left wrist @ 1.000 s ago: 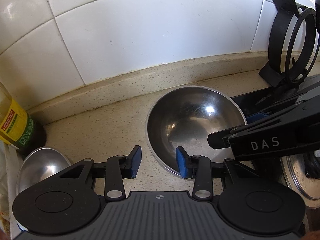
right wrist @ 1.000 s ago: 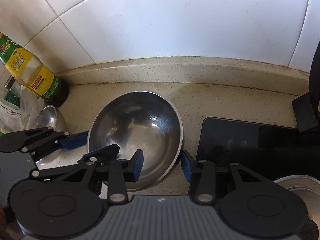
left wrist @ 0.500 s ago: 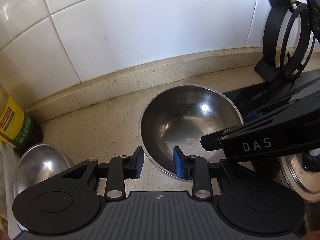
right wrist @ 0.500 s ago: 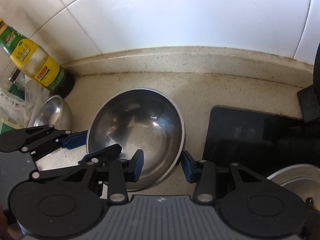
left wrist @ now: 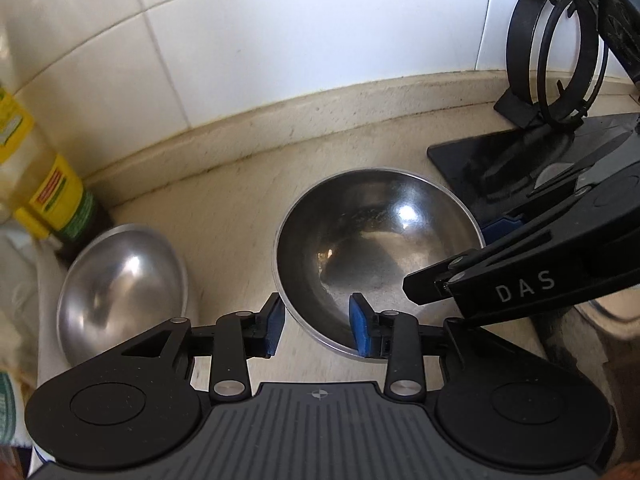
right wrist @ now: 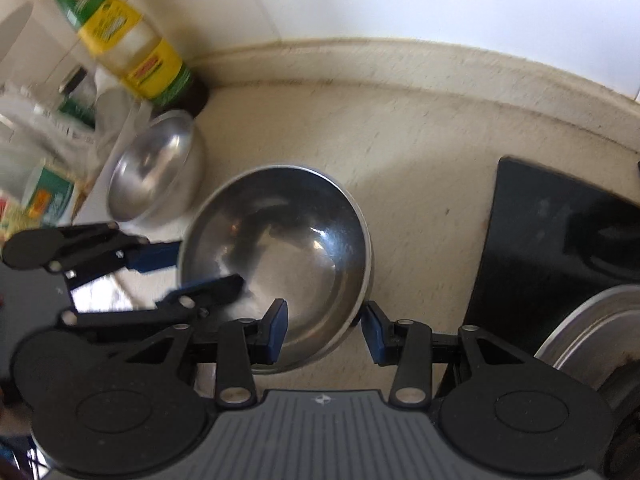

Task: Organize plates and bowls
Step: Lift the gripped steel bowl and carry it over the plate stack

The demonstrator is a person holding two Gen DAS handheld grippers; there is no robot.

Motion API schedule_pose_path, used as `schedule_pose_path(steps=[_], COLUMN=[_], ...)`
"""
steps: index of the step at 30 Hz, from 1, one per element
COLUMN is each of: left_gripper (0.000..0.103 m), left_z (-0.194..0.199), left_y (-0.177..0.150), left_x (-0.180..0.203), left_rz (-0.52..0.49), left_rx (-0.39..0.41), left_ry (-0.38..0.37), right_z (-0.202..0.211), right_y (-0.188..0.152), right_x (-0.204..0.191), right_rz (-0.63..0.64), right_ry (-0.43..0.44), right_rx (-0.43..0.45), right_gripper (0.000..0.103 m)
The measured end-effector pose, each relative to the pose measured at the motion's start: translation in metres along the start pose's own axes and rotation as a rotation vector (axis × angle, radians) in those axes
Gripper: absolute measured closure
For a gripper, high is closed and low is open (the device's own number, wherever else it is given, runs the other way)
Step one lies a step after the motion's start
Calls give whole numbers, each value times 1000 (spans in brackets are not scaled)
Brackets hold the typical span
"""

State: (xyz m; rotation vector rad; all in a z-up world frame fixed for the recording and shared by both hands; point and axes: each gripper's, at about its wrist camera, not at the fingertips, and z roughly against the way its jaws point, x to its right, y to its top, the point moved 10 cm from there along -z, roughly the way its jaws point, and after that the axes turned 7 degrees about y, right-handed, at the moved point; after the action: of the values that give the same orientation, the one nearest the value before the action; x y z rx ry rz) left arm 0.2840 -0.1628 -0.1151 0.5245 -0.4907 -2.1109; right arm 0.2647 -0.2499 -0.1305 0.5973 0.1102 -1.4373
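A large steel bowl [left wrist: 372, 240] sits upright on the beige counter, and both grippers straddle its rim. My left gripper [left wrist: 316, 330] has one blue pad outside the near-left wall and one inside. Its jaws are opening slightly with the rim still between them. My right gripper [right wrist: 325, 330] is shut on the near-right rim, one pad inside, one outside. In the left wrist view it reaches in from the right [left wrist: 472, 256]. A smaller steel bowl [left wrist: 120, 292] leans at the left, close to the large bowl [right wrist: 276, 248].
An oil bottle [right wrist: 132, 48] stands by the tiled wall behind the small bowl [right wrist: 156, 172], with plastic bags [right wrist: 40, 140] to its left. A black stove top [right wrist: 560, 240] lies right, carrying a black pan ring [left wrist: 560, 52]. A steel lid [right wrist: 592, 332] shows at the right edge.
Both grippers and the large bowl between them have shifted left across the counter, away from the black stove top and closer to the small bowl and oil bottle.
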Motion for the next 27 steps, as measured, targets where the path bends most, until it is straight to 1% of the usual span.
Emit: schedule_pose_path(steps=[2, 4, 5, 7, 9, 12, 15, 19, 22, 23, 24, 26, 27], left_gripper=[61, 61, 58, 57, 51, 52, 53, 54, 55, 52, 52, 51, 53], left_z=[1, 5, 8, 14, 19, 22, 20, 15, 2, -1, -3, -1, 3], left_y=[-9, -18, -21, -25, -27, -28, -27, -26, -29, -30, -30, -31, -33], left_x=[-4, -11, -16, -27, -37, -46, -43, -40, -32, -30, -28, -29, -31], left_rz=[17, 33, 44, 72, 103, 132, 129, 120, 115, 108, 109, 112, 114], left_rx=[-23, -26, -21, -18, -11, -9, -11, -21, -53, -62, -61, -57, -51], left_ry=[-19, -15, -11, -7, -6, -3, 4, -5, -23, -27, -32, -22, -23], right_z=[2, 7, 11, 17, 20, 15, 7, -8, -11, -9, -3, 19, 35], right_y=[-5, -7, -6, -4, -2, 2, 4, 4, 1, -2, -3, -6, -11], right_x=[-1, 1, 3, 4, 3, 1, 0, -4, -4, -2, -1, 2, -1], right_rz=[17, 11, 5, 1, 3, 2, -10, -1, 4, -14, -25, -32, -28], right_ry=[-18, -21, -20, -23, -27, -19, -7, 5, -7, -3, 4, -22, -26], right_rx=[-11, -7, 0, 16, 30, 27, 23, 7, 4, 0, 15, 69, 98], right_gripper=[59, 59, 58, 58, 58, 58, 58, 58, 58, 58, 58, 58, 58])
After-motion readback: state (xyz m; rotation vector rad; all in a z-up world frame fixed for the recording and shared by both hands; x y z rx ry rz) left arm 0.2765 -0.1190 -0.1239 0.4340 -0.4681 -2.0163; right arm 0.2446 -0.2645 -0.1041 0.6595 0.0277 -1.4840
